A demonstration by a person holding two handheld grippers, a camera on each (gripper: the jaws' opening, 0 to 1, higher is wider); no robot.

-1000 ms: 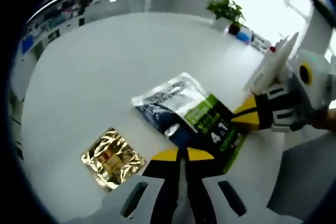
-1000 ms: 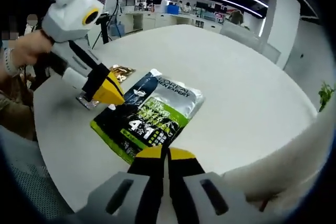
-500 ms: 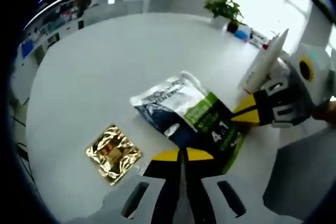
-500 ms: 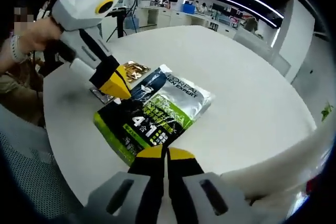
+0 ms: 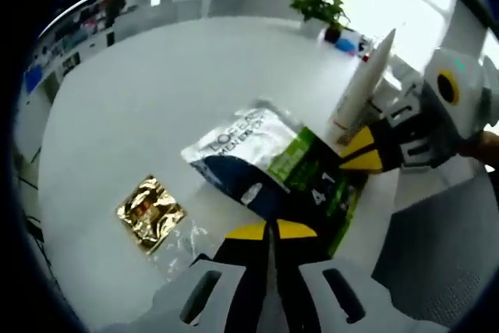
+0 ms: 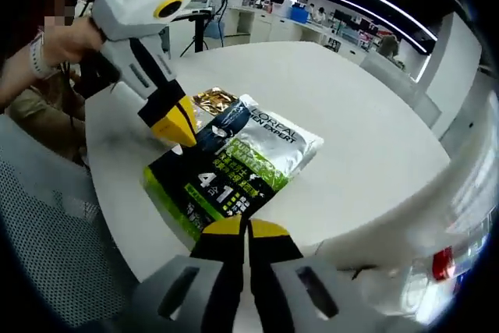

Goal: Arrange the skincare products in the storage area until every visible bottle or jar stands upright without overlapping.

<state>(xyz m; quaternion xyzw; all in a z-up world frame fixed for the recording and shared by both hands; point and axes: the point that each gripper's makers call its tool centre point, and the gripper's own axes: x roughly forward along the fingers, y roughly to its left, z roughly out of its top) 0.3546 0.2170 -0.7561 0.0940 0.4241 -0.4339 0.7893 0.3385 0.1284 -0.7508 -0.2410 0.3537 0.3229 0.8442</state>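
Observation:
A black, green and silver pouch (image 5: 269,163) lies flat on the round white table (image 5: 140,91); the right gripper view shows this pouch (image 6: 234,165) just ahead of the jaws. A small gold sachet (image 5: 150,210) lies beside it, partly hidden by the left gripper in the right gripper view (image 6: 212,100). My left gripper (image 5: 271,230) is shut and empty, its yellow tips (image 6: 181,132) resting at the pouch's edge. My right gripper (image 6: 248,228) is shut, with its tips (image 5: 348,159) at the pouch's other end. A white tube (image 5: 361,83) leans right beside it; what holds the tube is hidden.
A potted plant (image 5: 318,7) stands at the table's far edge. A person's hand (image 6: 66,37) holds the left gripper, with a grey mesh chair (image 6: 54,224) below. Shelves and desks line the room behind. Bare tabletop stretches beyond the pouch.
The white tube has swung further into the left gripper view and stands steeper. The left gripper's tips have come closer over the pouch's corner. Both cameras shifted slightly.

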